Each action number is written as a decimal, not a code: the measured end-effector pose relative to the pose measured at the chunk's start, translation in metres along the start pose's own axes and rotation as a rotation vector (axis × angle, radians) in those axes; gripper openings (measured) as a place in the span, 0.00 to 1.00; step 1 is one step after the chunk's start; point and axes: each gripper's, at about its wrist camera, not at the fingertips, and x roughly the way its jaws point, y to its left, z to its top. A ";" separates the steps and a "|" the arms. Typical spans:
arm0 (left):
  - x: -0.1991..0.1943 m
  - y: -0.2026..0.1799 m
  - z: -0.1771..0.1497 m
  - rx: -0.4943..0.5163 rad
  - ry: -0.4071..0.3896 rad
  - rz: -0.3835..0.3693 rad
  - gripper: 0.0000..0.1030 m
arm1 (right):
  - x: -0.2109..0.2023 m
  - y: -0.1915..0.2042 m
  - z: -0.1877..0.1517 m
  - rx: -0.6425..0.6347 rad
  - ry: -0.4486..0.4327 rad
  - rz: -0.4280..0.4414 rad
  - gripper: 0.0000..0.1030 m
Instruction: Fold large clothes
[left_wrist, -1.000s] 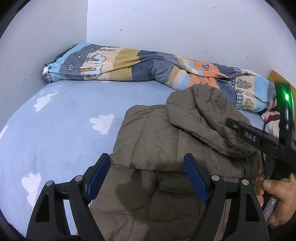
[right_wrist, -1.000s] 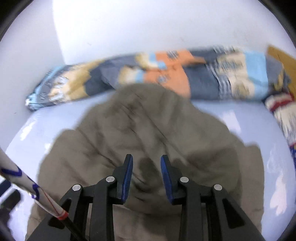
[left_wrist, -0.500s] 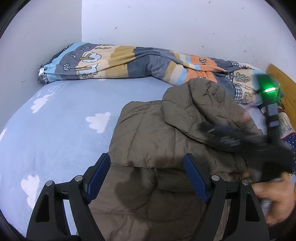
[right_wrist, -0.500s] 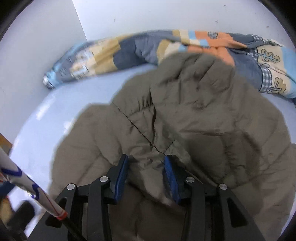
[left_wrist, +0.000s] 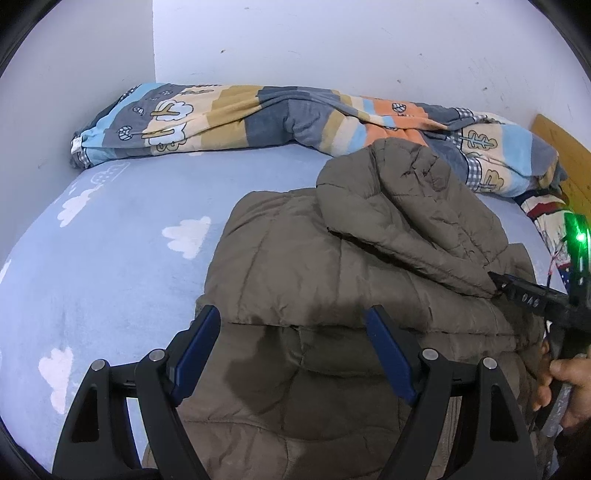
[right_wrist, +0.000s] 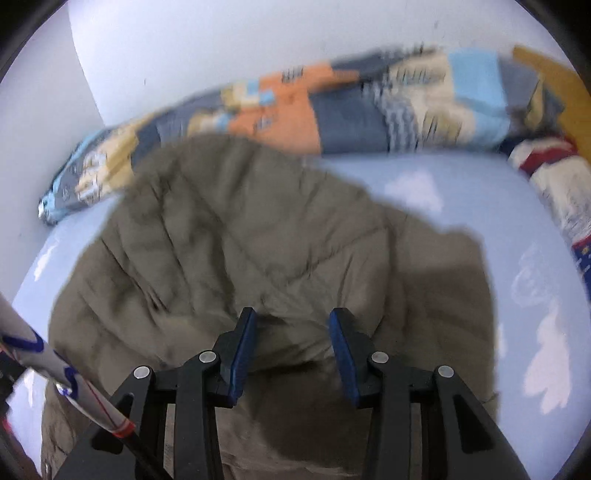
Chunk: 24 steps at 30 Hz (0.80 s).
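An olive-brown quilted jacket (left_wrist: 332, 273) lies on the light blue bed, with its hood folded back on top of its body. It also fills the middle of the blurred right wrist view (right_wrist: 229, 243). My left gripper (left_wrist: 291, 343) is open and empty, just above the jacket's near half. My right gripper (right_wrist: 293, 343) is open and empty above the jacket. It shows in the left wrist view (left_wrist: 524, 295) at the jacket's right edge, held by a hand.
The bed sheet (left_wrist: 122, 251) is light blue with white clouds. A rolled patchwork blanket (left_wrist: 280, 118) lies along the far white wall. A patterned pillow (left_wrist: 546, 214) and a wooden headboard (left_wrist: 565, 151) are at the right.
My right gripper has opened wider and swung back to the right edge of the jacket. My left gripper has stayed open over the jacket's near half.
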 end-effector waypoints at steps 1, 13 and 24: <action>0.000 0.000 0.000 0.005 -0.002 0.002 0.78 | 0.000 0.003 -0.001 -0.024 -0.005 -0.013 0.43; -0.006 -0.005 -0.002 0.024 -0.009 -0.006 0.78 | -0.034 0.046 -0.002 -0.058 -0.094 0.058 0.43; -0.021 -0.004 -0.002 0.027 -0.028 -0.024 0.78 | -0.045 0.058 -0.026 -0.056 -0.015 0.078 0.43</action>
